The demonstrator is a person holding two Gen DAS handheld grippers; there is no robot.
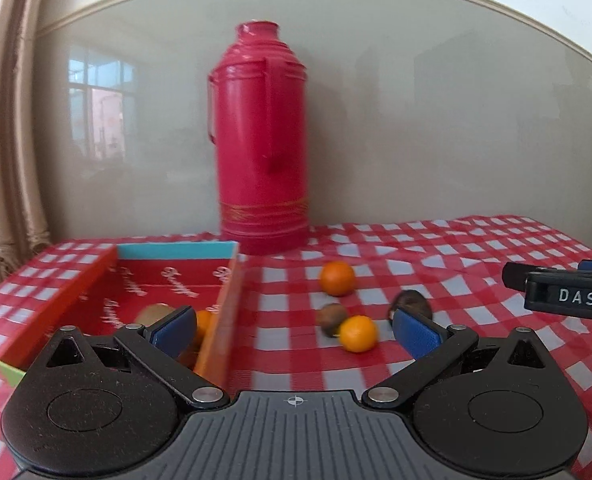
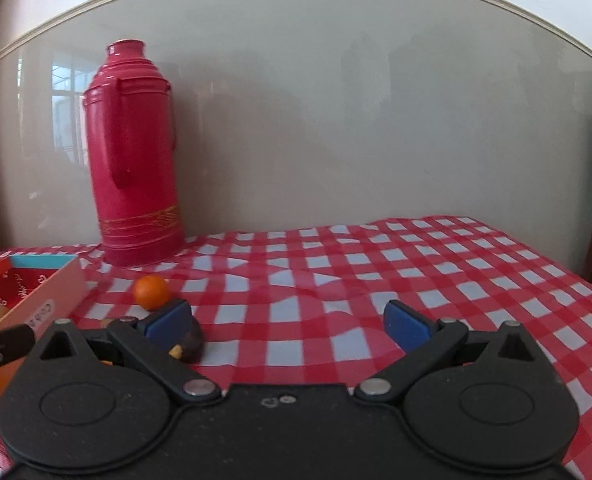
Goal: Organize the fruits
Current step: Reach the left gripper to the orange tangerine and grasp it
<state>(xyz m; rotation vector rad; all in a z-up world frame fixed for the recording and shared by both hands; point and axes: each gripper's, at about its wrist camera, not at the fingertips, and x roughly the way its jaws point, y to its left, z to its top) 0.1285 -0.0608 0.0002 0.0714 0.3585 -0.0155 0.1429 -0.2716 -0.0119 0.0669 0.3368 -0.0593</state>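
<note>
My left claw [image 1: 293, 332] is wide open and holds nothing. It hangs low over the surface [image 1: 476, 248], which has a red and white checked cloth on it. My right claw [image 2: 287, 324] is wide open too, and it is empty.

The fruits are in two places. Some already lie in the red box [image 1: 95, 280] on the left: a pale brown one [image 1: 155, 314] and an orange one [image 1: 203, 322] partly hidden behind my left blue pad. The rest sit on the cloth, to the right of the box. There is a far orange [image 1: 337, 278], a near orange [image 1: 358, 334], a small brown fruit [image 1: 332, 316] touching the near orange, and a dark fruit [image 1: 412, 304] just behind my right blue pad. A tall pink flask [image 1: 261, 140] stands at the back by the wall.

I think the job is partly done, and the next thing is to pick up one loose fruit. The near orange looks like the easiest one. It sits right between my left claw's pads.

To do it well, I should come down straight so one pad goes on each side of the orange. The brown fruit is touching it, so I must not bump that one away. Round fruit can roll, so I should squeeze slowly and softly. Then I lift it over the box wall before I let go.
</note>
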